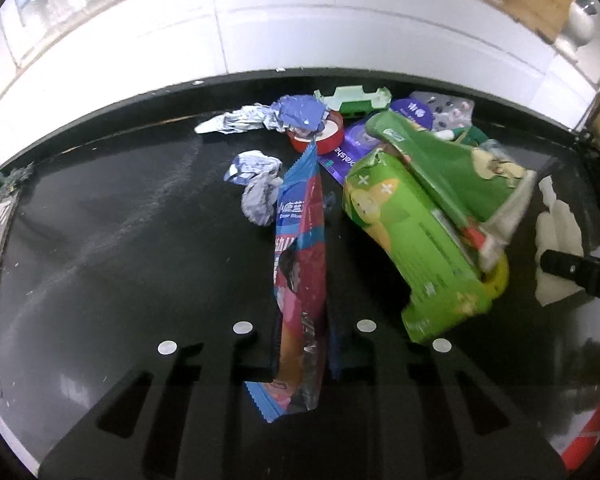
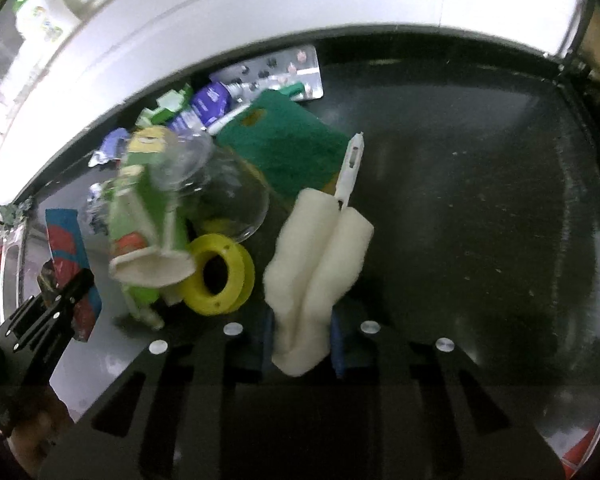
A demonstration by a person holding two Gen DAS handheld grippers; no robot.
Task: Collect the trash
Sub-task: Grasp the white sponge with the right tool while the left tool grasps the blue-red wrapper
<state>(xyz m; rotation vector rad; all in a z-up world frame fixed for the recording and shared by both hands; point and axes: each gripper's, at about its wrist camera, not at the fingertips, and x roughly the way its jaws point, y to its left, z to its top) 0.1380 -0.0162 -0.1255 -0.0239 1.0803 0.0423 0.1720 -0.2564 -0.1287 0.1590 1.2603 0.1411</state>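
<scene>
Red-and-blue snack wrapper (image 1: 300, 272) is pinched in the left gripper (image 1: 304, 344), clamped tight over the black countertop (image 1: 120, 248). White foam piece (image 2: 316, 264) sits squeezed in the right gripper (image 2: 300, 340). Green carton (image 1: 416, 248) and yellow ring (image 2: 220, 276) lie just beside.

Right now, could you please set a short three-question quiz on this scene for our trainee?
1. True or false: the left tongs are shut on the blue-and-red snack wrapper.
2. What do the right tongs grip? A) yellow tape roll B) white foam piece C) green scouring pad
3. Fill in: the trash lies on a ___ countertop.

Key: 1 true; 2 B; 3 black.
</scene>
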